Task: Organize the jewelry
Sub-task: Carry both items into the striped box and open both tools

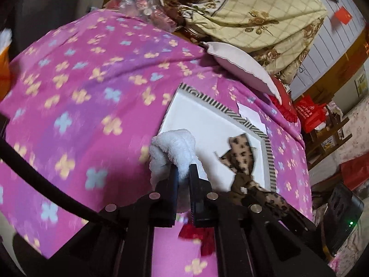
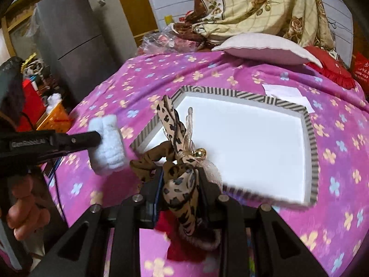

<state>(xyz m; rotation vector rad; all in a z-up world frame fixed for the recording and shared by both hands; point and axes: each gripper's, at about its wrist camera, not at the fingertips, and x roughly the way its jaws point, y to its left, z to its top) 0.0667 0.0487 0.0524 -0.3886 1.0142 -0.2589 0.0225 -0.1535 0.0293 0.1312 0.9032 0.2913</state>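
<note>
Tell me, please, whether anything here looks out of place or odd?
Nothing looks damaged or spilled. The white tray holds nothing yet; the left tongs grip a white fluffy scrunchie and the right tongs a leopard-print bow.

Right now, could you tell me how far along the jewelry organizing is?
Nothing is filed yet: the striped-rim tray looks bare inside. In hand, the left gripper clamps a white fluffy scrunchie, and the right gripper clamps a leopard-print bow. Both remain to be placed, plus a red item below.
</note>
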